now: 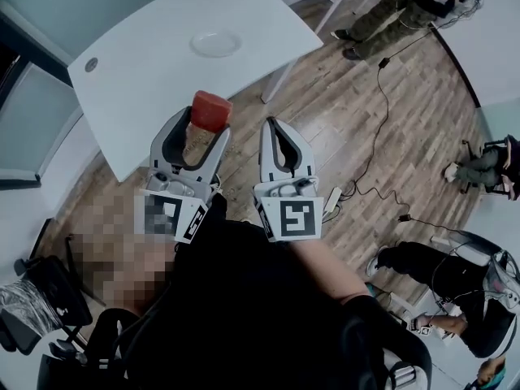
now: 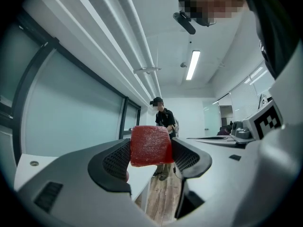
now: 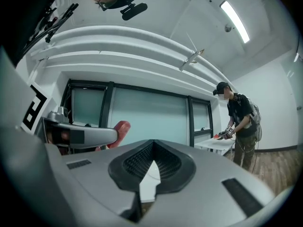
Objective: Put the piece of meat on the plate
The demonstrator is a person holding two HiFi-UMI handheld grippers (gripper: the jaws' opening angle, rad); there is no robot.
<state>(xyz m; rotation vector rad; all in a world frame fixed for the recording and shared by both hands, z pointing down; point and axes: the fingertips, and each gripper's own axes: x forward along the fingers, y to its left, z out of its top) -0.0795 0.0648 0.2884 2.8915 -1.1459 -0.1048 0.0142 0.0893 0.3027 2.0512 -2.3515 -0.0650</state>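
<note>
Carrying step: the left claw [image 1: 205, 130] pinches the piece of meat [image 1: 210, 110] aloft by the surface's [image 1: 146, 75] near edge (right claw [image 1: 274, 125] pressed together, empty), and next should reach forward over the plate [image 1: 215, 44] and lower.

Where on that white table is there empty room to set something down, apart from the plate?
The table is bare almost everywhere: the broad stretch between the plate and the near edge, and the left part up to the small round cap. Nowhere looks crowded. The left gripper holds the meat.
</note>
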